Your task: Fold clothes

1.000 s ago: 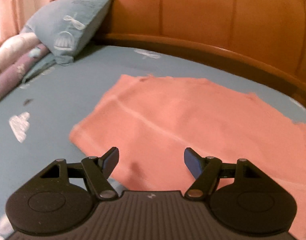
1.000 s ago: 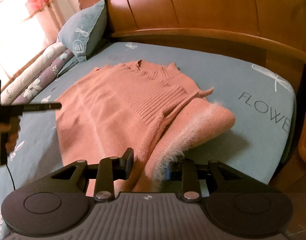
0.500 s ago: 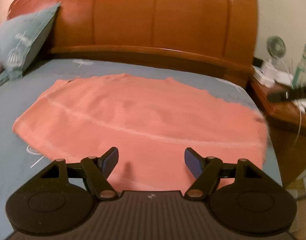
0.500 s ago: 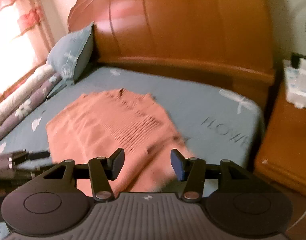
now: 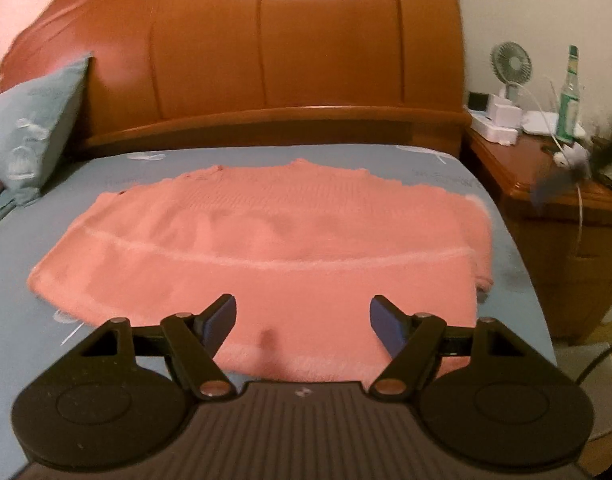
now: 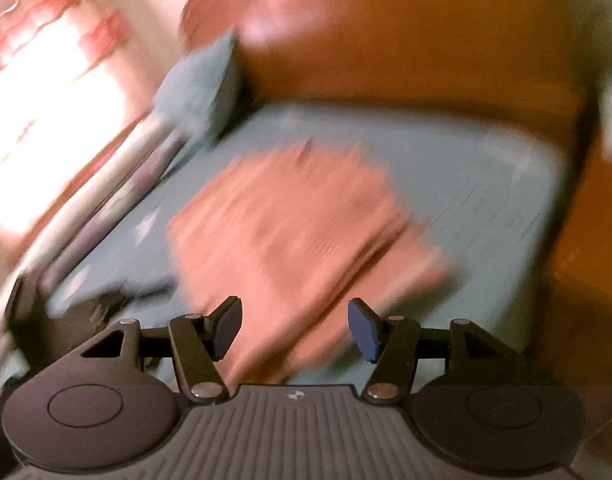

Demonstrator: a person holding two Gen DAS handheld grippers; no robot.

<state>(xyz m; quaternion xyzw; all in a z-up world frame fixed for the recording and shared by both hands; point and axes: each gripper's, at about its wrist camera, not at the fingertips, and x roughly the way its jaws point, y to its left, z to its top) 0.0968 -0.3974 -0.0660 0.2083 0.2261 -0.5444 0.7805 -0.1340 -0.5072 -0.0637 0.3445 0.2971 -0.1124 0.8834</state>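
Note:
A salmon-pink knitted sweater (image 5: 274, 240) lies flat on the blue bedsheet (image 5: 46, 328), its right side folded inward. My left gripper (image 5: 302, 320) hovers open over the sweater's near hem, with nothing between its fingers. In the blurred right wrist view the same sweater (image 6: 290, 236) lies ahead. My right gripper (image 6: 294, 324) stands above its near edge, jaws opening, with nothing between them. The left gripper (image 6: 106, 300) shows as a dark blurred shape at the lower left there.
A wooden headboard (image 5: 286, 60) closes the far side of the bed. A blue pillow (image 5: 30, 128) leans at its left. A wooden nightstand (image 5: 546, 184) to the right carries a small fan (image 5: 510, 64), a green bottle (image 5: 568, 100) and white boxes. A rolled quilt (image 6: 106, 192) runs along the bed's left side.
My right gripper let go of the sweater's fluffy sleeve, opened and pulled back and up. My left gripper swung right along the near hem, staying open.

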